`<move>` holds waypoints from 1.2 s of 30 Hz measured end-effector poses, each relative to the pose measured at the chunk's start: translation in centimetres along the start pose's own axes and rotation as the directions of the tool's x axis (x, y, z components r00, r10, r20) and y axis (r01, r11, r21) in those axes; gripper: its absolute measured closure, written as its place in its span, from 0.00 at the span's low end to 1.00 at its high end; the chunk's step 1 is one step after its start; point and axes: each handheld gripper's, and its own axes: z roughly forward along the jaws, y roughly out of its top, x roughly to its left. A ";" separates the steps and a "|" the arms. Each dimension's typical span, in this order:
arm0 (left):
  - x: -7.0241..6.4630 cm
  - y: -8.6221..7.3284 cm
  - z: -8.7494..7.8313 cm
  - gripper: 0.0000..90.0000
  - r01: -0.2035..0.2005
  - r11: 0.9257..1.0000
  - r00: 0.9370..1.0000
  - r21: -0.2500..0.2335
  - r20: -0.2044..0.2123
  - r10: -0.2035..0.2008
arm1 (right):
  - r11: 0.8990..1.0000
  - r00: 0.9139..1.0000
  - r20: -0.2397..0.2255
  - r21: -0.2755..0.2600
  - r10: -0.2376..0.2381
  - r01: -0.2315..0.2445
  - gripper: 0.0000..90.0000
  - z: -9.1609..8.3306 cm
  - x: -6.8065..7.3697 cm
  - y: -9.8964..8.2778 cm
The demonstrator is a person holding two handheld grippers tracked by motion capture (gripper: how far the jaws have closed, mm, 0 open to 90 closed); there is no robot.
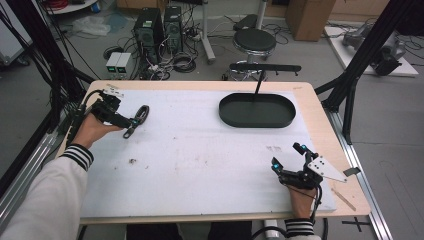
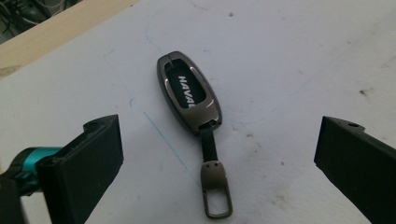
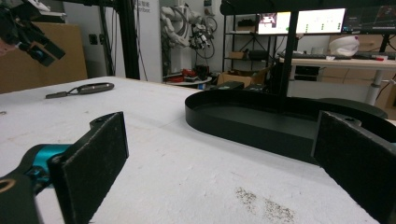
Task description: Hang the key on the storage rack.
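- White sheet [image 1: 200, 150] covers the counter [image 1: 305, 90]; wood shows along its edges.
- Left hand-held gripper [image 2: 217, 154], at 10 o'clock near the sheet's left edge: jaws wide apart, flanking the key fob [image 2: 189, 91], which lies flat, untouched.
- Black oval tray [image 1: 257, 111], at 1 o'clock.
- Right hand-held gripper [image 1: 287, 160], at 4 o'clock: jaws apart, open sheet ahead.

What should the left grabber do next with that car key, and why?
Probably come down a little and close on the key fob. The left gripper hovers with its jaws wide open on either side of the fob, which lies flat and untouched on the white table cover. The black tray is empty, perhaps its destination.
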 end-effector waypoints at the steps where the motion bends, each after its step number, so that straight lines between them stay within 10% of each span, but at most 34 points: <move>1: 0.1 0.0 0.2 0.03 0.006 1.000 1.000 0.005 -0.005 -0.006 | 1.000 1.000 0.001 -0.002 0.002 -0.002 0.03 0.0 0.0 0.0; 16: 0.8 0.0 2.8 0.13 0.109 0.982 0.993 0.156 -0.050 -0.102 | 1.000 1.000 0.007 0.001 0.007 -0.007 0.03 0.0 0.0 0.0; 36: 0.2 0.6 4.8 0.37 0.139 0.948 0.990 0.286 -0.061 -0.127 | 1.000 1.000 0.005 0.005 0.008 -0.008 0.03 0.0 0.0 0.0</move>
